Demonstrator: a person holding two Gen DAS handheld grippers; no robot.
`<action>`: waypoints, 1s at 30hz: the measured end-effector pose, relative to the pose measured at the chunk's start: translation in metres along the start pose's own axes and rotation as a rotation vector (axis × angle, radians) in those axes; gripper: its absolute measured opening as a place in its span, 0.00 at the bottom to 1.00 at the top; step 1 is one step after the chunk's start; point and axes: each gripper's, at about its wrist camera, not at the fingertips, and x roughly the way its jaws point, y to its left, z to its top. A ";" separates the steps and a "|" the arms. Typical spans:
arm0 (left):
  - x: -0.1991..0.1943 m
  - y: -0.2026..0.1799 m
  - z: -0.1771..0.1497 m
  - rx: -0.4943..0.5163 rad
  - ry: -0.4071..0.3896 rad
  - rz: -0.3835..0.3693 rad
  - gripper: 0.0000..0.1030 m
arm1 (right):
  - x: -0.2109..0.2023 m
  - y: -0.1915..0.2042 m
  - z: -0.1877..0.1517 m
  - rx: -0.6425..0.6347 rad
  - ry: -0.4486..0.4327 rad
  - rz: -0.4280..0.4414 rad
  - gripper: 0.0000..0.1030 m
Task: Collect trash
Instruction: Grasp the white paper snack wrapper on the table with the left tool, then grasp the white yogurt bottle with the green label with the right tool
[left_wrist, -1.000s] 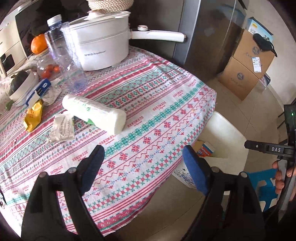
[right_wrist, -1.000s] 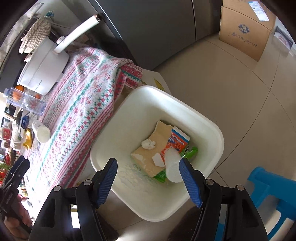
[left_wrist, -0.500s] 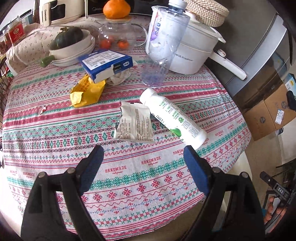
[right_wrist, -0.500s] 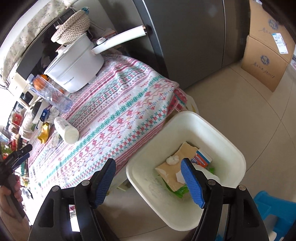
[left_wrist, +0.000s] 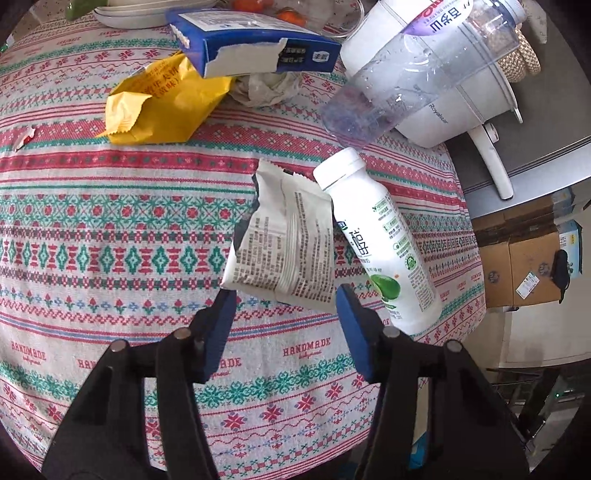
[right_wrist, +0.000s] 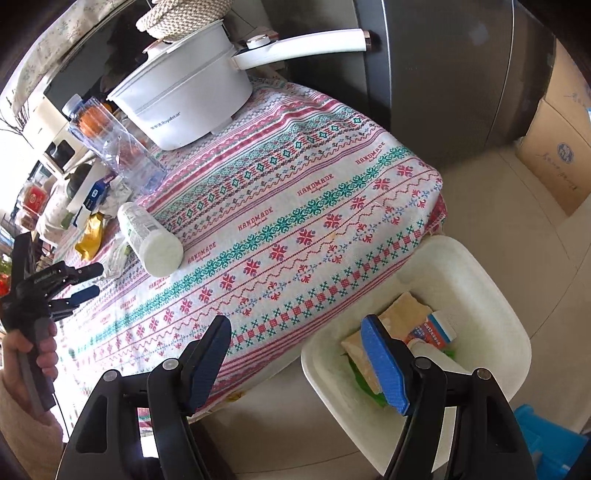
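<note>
My left gripper (left_wrist: 284, 306) is open just short of a torn white wrapper with black print (left_wrist: 284, 236), its fingertips at the wrapper's near edge. A white drink bottle (left_wrist: 384, 240) lies on its side touching the wrapper's right edge. A yellow wrapper (left_wrist: 162, 99), a torn blue box (left_wrist: 251, 48) and crumpled paper (left_wrist: 266, 88) lie farther back. My right gripper (right_wrist: 295, 347) is open and empty over the table edge, beside the white bin (right_wrist: 491, 306) on the floor, which holds a brown carton and other trash. The left gripper (right_wrist: 74, 284) and the bottle (right_wrist: 149, 234) show in the right wrist view.
A clear plastic bottle (left_wrist: 424, 62) and a white electric pot (right_wrist: 192, 92) with a long handle stand at the back of the patterned tablecloth (left_wrist: 110, 229). Cardboard boxes (left_wrist: 524, 269) stand on the floor by a dark fridge (right_wrist: 443, 74). A blue stool (right_wrist: 550, 443) stands beside the bin.
My left gripper swung from the table edge to the trash and closed in on the white printed wrapper. My right gripper rose and drew back from above the bin toward the table edge.
</note>
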 end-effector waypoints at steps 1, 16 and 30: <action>0.002 -0.002 0.001 -0.003 -0.010 0.008 0.40 | 0.003 0.002 0.001 -0.001 0.004 0.000 0.72; -0.045 0.002 0.004 0.049 -0.177 0.050 0.01 | 0.021 0.047 -0.003 -0.101 0.027 -0.035 0.72; -0.102 0.016 -0.020 0.194 -0.277 0.130 0.01 | 0.060 0.153 0.055 -0.326 0.001 -0.007 0.72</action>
